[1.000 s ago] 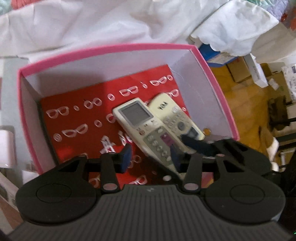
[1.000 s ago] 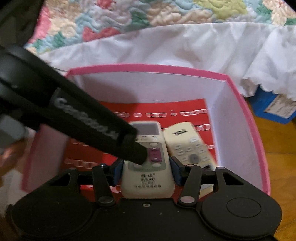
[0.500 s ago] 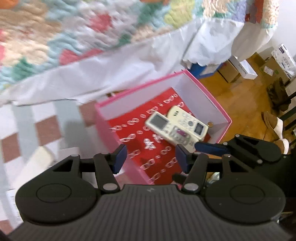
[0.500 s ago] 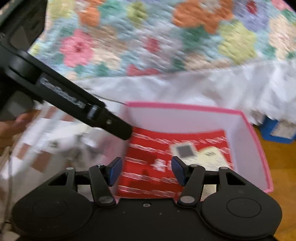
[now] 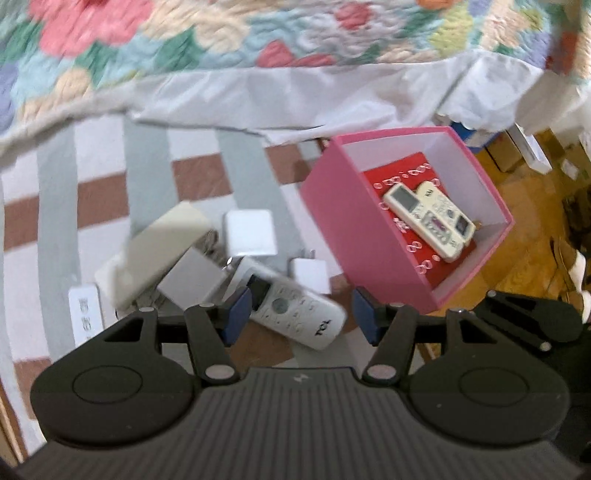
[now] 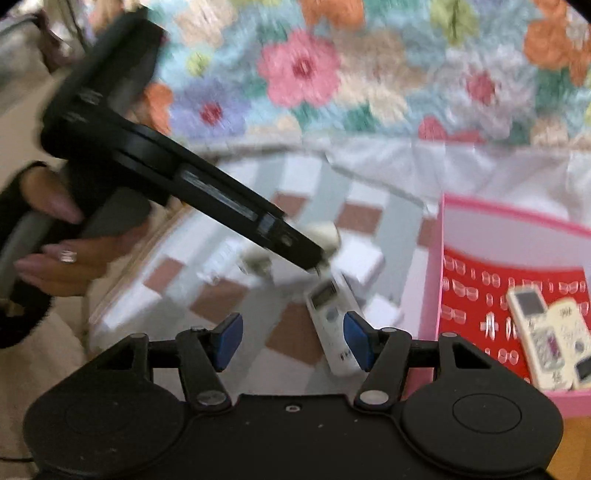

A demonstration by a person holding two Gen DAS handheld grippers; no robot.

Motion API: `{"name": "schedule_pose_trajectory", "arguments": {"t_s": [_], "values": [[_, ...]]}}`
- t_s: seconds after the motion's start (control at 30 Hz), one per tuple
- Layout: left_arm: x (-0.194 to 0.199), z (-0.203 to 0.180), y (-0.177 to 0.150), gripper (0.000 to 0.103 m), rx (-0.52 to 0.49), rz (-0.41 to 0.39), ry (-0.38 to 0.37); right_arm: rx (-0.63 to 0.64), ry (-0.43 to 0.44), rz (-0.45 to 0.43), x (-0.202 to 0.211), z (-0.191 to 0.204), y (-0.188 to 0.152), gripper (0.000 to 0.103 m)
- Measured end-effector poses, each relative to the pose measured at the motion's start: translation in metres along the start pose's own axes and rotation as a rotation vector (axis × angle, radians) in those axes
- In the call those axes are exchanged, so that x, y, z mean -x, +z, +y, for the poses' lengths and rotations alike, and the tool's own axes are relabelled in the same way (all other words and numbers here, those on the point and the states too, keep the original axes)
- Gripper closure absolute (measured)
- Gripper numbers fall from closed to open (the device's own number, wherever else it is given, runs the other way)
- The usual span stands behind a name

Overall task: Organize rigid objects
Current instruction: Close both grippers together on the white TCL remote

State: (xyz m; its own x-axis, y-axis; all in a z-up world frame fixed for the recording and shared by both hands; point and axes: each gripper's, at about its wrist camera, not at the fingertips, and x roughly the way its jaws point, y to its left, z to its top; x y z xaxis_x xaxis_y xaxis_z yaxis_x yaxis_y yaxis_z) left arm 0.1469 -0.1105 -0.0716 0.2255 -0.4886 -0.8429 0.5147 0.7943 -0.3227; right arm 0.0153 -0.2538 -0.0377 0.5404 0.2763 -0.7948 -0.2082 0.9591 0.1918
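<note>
Left wrist view shows the left gripper (image 5: pixel 299 319) with its blue-padded fingers spread wide apart and nothing between them. Just ahead of the gap, near the left finger, a white TCL remote (image 5: pixel 293 308) lies at a slant on a checked cloth (image 5: pixel 110 195) of white, grey and brown. Beyond and to the left of it sits a cluster of small white items: a square charger block (image 5: pixel 250 233), a smaller plug adapter (image 5: pixel 309 275), a grey-white block (image 5: pixel 194 282) and a long cream-coloured piece (image 5: pixel 155 254), too blurred to name more closely. Ahead and to the right stands a pink box (image 5: pixel 351 229) with white inner walls and a red lining printed with spectacles. Two cream remotes (image 5: pixel 430 219) lie side by side in it, touching each other. A flowered quilt (image 5: pixel 258 33) and white sheet (image 5: pixel 295 96) hang beyond

Right wrist view shows the right gripper (image 6: pixel 291 341), likewise wide open and empty. The TCL remote (image 6: pixel 332 325) lies just ahead, close to its right finger. The pink box (image 6: pixel 434 288) stands to the right, both remotes (image 6: pixel 546 339) inside. From the left, the left gripper (image 6: pixel 317 260) reaches in over the small white items, held by the person's hand (image 6: pixel 62 258); motion blur hides its fingers here
</note>
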Motion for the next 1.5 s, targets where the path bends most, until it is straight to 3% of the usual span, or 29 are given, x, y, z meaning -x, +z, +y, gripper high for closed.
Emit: {"name": "schedule_pose_trajectory", "arguments": {"t_s": [0.13, 0.3, 0.47, 0.63, 0.7, 0.8, 0.87, 1.03, 1.2, 1.3, 1.5], "values": [[-0.026, 0.021, -0.014, 0.045, 0.097, 0.051, -0.009, 0.024, -0.096, 0.078, -0.033, 0.007, -0.012, 0.037], [-0.047, 0.032, -0.037, 0.046, 0.198, 0.061, -0.037, 0.233, -0.236, 0.066, -0.064, 0.028, -0.021, 0.033], [-0.069, 0.038, -0.056, 0.046, 0.308, 0.051, -0.081, 0.296, -0.309, 0.062, -0.086, 0.027, -0.028, 0.031], [-0.086, 0.048, -0.062, 0.047, 0.372, 0.035, -0.112, 0.29, -0.296, 0.088, -0.099, 0.024, -0.029, 0.033], [-0.09, 0.053, -0.064, 0.049, 0.396, 0.047, -0.125, 0.271, -0.281, 0.091, -0.097, 0.022, -0.028, 0.049], [-0.094, 0.058, -0.065, 0.049, 0.432, 0.067, -0.171, 0.099, -0.198, 0.115, -0.086, 0.007, -0.017, 0.069], [-0.096, 0.058, -0.067, 0.05, 0.442, 0.082, -0.182, -0.006, -0.135, 0.149, -0.084, -0.004, -0.014, 0.072], [-0.098, 0.059, -0.069, 0.052, 0.443, 0.101, -0.149, 0.029, -0.087, 0.186, -0.086, 0.002, -0.02, 0.062], [-0.098, 0.061, -0.069, 0.052, 0.445, 0.095, -0.155, 0.164, -0.101, 0.187, -0.094, 0.026, -0.025, 0.04], [-0.098, 0.06, -0.07, 0.063, 0.427, 0.096, -0.138, 0.206, -0.142, 0.194, -0.107, 0.029, -0.027, 0.038], [-0.097, 0.062, -0.072, 0.063, 0.437, 0.096, -0.142, 0.087, -0.098, 0.168, -0.105, 0.014, -0.025, 0.04]]}}
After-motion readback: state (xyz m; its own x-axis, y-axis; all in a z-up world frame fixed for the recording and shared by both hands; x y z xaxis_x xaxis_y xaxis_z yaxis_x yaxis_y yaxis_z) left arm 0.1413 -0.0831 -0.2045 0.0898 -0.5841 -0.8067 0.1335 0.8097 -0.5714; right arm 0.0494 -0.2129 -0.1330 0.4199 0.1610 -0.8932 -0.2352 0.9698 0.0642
